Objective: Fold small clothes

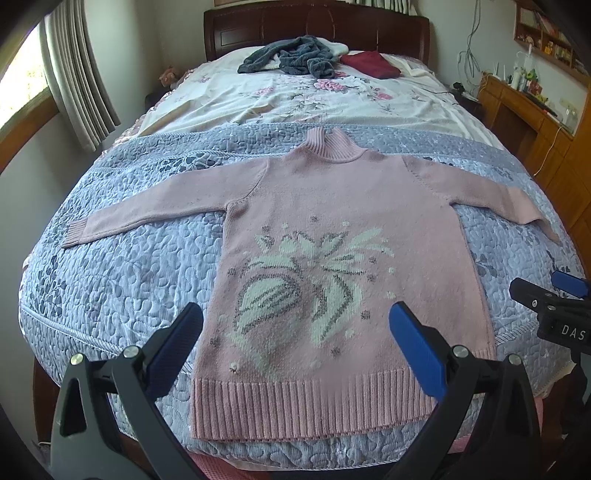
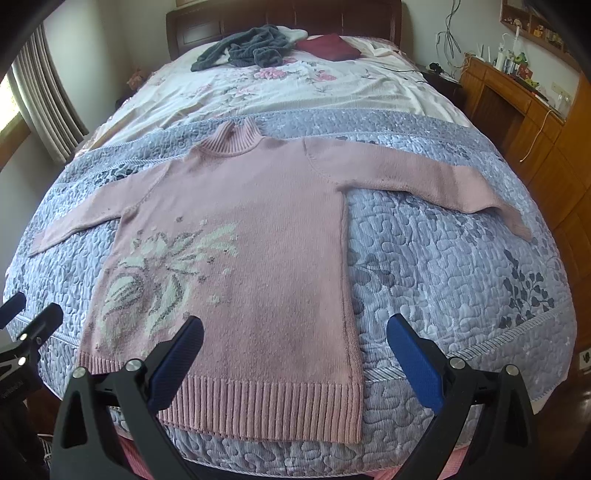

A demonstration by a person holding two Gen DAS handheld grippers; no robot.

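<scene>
A pink knitted sweater (image 1: 325, 206) with a white and grey flower pattern lies flat, front up, on the bed, both sleeves spread out sideways and its ribbed hem toward me. The same sweater (image 2: 258, 229) fills the right wrist view. My left gripper (image 1: 295, 325) hovers open above the hem, with nothing between its blue pads. Over the hem's right corner, my right gripper (image 2: 295, 336) is open too and holds nothing. The right gripper (image 1: 554, 295) also shows at the right edge of the left wrist view, and the left gripper (image 2: 26, 325) at the left edge of the right wrist view.
The sweater rests on a blue-grey quilted cover (image 1: 129, 266) over a floral sheet (image 1: 295, 99). Near the dark headboard (image 1: 317, 26) lie a grey garment (image 1: 291, 57) and a dark red one (image 1: 371, 62). A wooden desk (image 1: 528, 122) stands to the right, curtains (image 1: 74, 74) to the left.
</scene>
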